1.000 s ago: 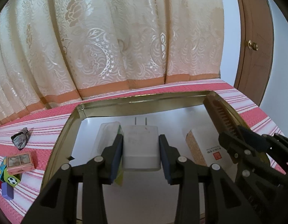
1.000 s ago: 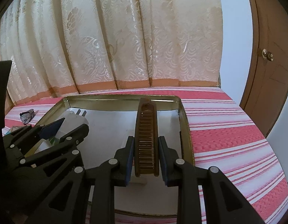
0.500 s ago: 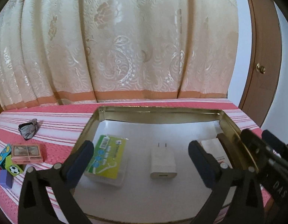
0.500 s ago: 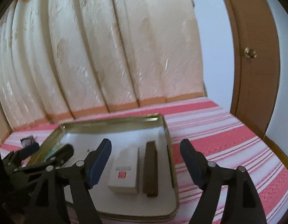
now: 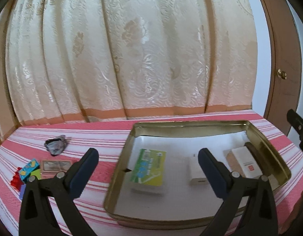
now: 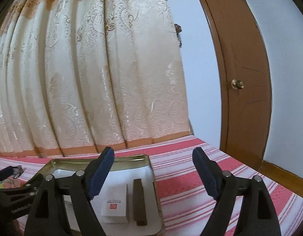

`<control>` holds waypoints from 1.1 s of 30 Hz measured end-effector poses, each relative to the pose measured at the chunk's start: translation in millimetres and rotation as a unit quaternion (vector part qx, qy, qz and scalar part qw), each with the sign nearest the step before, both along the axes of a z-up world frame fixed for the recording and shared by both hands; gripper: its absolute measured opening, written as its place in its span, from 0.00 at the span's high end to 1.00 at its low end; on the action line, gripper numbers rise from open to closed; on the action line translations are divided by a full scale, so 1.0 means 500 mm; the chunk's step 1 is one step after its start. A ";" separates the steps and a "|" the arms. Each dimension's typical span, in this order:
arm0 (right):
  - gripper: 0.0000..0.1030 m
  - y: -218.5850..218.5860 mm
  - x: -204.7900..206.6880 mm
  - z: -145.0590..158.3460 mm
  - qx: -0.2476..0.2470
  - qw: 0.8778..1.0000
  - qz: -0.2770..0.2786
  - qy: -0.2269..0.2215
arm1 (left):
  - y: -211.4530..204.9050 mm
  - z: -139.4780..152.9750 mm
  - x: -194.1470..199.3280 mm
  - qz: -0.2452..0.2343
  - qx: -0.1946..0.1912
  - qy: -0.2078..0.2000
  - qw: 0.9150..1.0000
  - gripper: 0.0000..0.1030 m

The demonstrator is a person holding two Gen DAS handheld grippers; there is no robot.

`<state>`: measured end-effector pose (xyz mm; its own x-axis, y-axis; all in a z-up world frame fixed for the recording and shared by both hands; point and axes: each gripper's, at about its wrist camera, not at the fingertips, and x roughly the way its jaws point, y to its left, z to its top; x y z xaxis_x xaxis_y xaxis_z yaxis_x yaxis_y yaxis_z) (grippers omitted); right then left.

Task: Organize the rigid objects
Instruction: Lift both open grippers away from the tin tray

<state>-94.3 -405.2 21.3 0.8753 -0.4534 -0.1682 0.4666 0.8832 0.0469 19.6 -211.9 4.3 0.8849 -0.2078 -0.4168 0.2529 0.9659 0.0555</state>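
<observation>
Left gripper (image 5: 148,158) spread wide, nothing between its jaws. Right gripper (image 6: 151,158) has just been opening, empty too. Below them the gold tin tray (image 5: 120,169) holds a green card pack (image 5: 150,167), white charger (image 5: 196,170), white box (image 6: 115,202) and brown comb (image 6: 138,202) side by side. Further left, toy blocks (image 5: 28,170) and a rock (image 5: 56,146) lie on the striped cloth (image 6: 190,177).

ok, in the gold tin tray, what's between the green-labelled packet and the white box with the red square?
The white plug charger lies flat between the green-labelled packet and the white box, apart from both, inside the gold tin tray. Left wrist view shows it.
</observation>
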 end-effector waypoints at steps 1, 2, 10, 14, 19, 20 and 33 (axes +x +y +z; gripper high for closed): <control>0.19 -0.002 0.002 -0.001 0.004 1.000 -0.001 0.003 | 0.002 -0.002 0.000 0.000 0.003 0.001 1.000 0.00; 0.19 -0.004 0.003 -0.002 0.009 1.000 -0.001 0.007 | 0.005 -0.004 0.002 0.001 0.004 0.005 1.000 0.00; 0.19 -0.003 -0.008 -0.005 0.023 0.999 -0.022 0.009 | 0.038 -0.005 0.000 0.001 -0.010 0.010 1.000 0.00; 0.19 0.011 -0.009 -0.008 0.028 0.999 -0.019 0.010 | 0.042 -0.006 0.000 0.002 -0.013 0.015 1.000 0.00; 0.19 0.032 -0.010 -0.009 0.016 1.000 -0.018 0.014 | 0.043 -0.005 -0.004 0.000 -0.012 0.015 1.000 0.00; 0.19 0.034 -0.011 -0.010 0.016 1.000 -0.018 0.014 | 0.043 -0.005 -0.004 0.000 -0.012 0.015 1.000 0.00; 0.18 0.050 -0.024 -0.012 0.028 0.999 -0.025 0.012 | 0.052 -0.003 -0.009 -0.002 -0.019 0.019 1.000 0.00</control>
